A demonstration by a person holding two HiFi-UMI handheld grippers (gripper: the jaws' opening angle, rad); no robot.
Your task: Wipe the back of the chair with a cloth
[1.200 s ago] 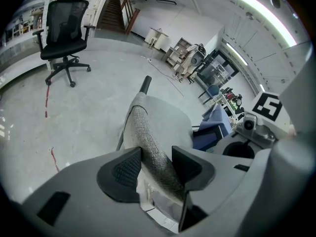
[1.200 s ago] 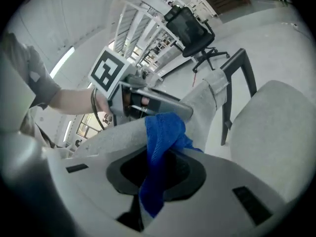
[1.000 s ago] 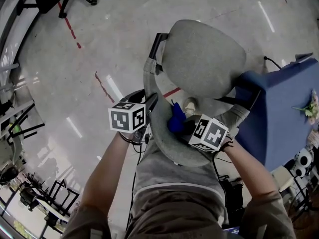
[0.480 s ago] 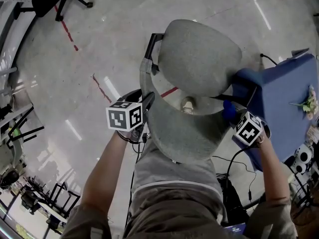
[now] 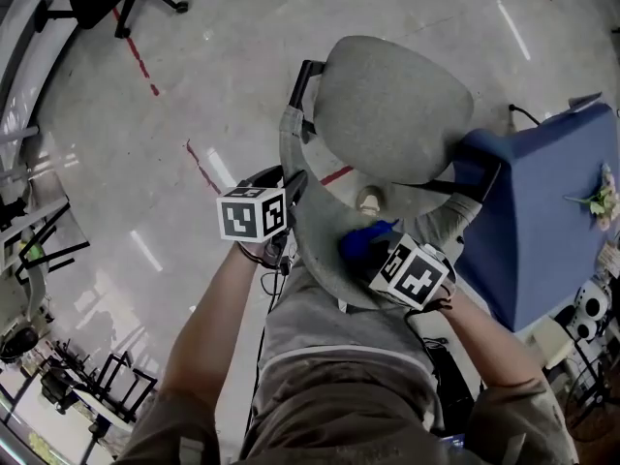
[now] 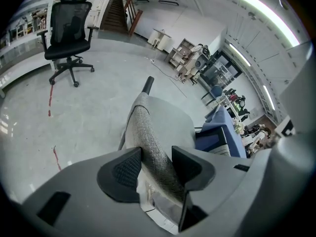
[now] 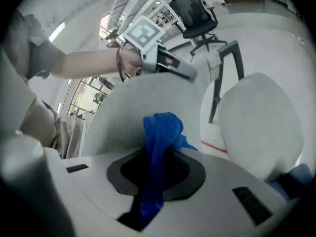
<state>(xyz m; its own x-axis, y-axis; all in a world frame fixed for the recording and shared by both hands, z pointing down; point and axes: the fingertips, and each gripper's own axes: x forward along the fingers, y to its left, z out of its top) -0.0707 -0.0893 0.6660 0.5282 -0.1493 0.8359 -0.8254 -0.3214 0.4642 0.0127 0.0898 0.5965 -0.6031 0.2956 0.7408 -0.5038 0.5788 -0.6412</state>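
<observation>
Grey fabric: it covers the chair back (image 5: 325, 260) and the seat (image 5: 392, 105). The chair stands on a pale, shiny floor (image 5: 194, 85), with the person close behind it.
Cloth: the blue cloth (image 5: 364, 242) is bunched up over the face of the chair back that shows from above. It is about midway between the left and right edges, just short of the gap before the seat.
Right gripper: the right gripper (image 7: 157, 174) has its jaws closed on the cloth. A strip of cloth runs down between them, and a crumpled bunch sticks out in front. The bunch lies against the grey fabric, as far as I can see.
Left gripper: the left gripper (image 6: 154, 166) is at the left edge of the chair back. Its jaws are clamped on that edge, one pad on each side of the padded rim.
Forearms: the person's bare forearms (image 5: 208, 337) reach forward and down, one on each side of the chair back.
Dark bar: a dark bar (image 6: 147, 85) rises at the left edge of the seat.
Worktop: a worktop (image 5: 542, 211) under a blue cover stands just beside the right edge of the seat. I cannot tell whether they touch. Some flowers (image 5: 601, 206) lie near its far right edge.
Floor marks: short strips of red tape (image 5: 201, 168) lie to the left of the chair.
Office chair: a black office chair (image 6: 69, 31) on castors stands well apart, across the floor.
</observation>
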